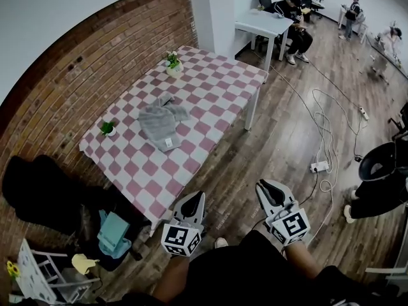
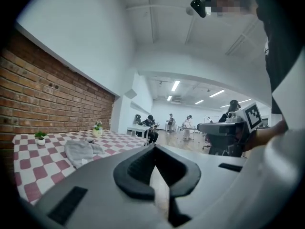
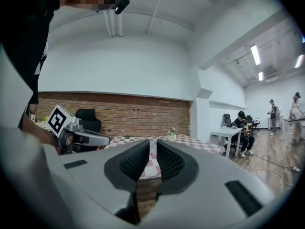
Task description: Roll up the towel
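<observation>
A crumpled grey towel (image 1: 162, 123) lies in the middle of a table with a pink-and-white checked cloth (image 1: 210, 85). Both grippers hang over the wooden floor in front of the table's near end, well short of the towel. My left gripper (image 1: 193, 199) is shut and holds nothing; in its own view its pads (image 2: 153, 149) meet, and the towel (image 2: 78, 151) shows far off to the left. To its right, my right gripper (image 1: 269, 189) is shut down to a thin slit and is also empty (image 3: 152, 149).
Two small potted plants (image 1: 173, 64) (image 1: 107, 129) stand on the table by the brick wall (image 1: 76, 56). Cables and a power strip (image 1: 319, 166) lie on the floor at right, next to a black chair (image 1: 379, 161). People sit at a white table (image 1: 262, 23) beyond. Dark bags (image 1: 38, 187) lie at left.
</observation>
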`<state>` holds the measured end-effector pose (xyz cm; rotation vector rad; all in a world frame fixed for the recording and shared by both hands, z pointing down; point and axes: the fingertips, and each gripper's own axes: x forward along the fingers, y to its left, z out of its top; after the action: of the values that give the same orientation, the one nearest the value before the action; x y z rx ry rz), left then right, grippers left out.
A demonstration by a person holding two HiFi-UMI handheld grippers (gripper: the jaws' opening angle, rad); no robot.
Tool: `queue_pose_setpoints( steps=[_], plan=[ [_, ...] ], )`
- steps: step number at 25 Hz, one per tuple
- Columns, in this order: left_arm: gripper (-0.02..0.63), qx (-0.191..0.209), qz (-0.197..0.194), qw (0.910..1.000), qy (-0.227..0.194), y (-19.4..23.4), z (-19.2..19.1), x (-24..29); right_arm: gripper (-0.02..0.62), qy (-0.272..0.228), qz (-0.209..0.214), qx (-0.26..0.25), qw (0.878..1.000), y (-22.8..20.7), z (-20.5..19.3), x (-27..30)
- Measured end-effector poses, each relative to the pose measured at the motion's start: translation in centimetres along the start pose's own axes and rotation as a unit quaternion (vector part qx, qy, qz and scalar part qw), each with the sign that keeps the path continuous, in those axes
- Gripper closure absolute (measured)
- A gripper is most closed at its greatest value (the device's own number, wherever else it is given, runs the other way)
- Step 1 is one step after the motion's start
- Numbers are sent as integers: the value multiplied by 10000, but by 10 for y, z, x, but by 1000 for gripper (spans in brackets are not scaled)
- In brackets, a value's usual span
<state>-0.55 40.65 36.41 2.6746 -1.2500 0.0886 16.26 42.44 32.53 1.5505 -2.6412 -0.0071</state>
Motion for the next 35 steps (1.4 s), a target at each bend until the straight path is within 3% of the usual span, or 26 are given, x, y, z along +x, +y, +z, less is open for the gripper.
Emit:
queue_pose_setpoints(
  steps=[5,8,11,14,16,20,25,30,35],
  plan=[
    [614,-32,174,9997,147,27,-9,2,538,186,323,-41,9993,10,-12,35],
    [606,-18,347,9993,105,46,-9,7,445,228,509,-41,9984,9,-18,63],
    [486,81,582,9982,84,68,-5,21,360,368,572,-84,9976,-2,-22,92],
    [317,47,926,9957,84,96,-2,38,296,344,661,-113,9972,-18,-22,126],
    [259,-43,1161,9932,121,115,-1,49,277,248,782,-90,9966,-29,-20,150],
    [261,-133,1502,9882,263,142,0,74,270,354,1143,-191,9926,-50,-15,195],
    [264,36,1769,9826,566,168,-5,104,270,245,1520,-244,9878,-76,-11,247],
    [284,92,1905,9757,1078,191,-31,135,270,260,1831,-289,9823,-96,-24,286],
    [295,-38,1904,9677,1654,212,-64,158,272,692,2125,-314,9742,-111,-40,309]
  ],
)
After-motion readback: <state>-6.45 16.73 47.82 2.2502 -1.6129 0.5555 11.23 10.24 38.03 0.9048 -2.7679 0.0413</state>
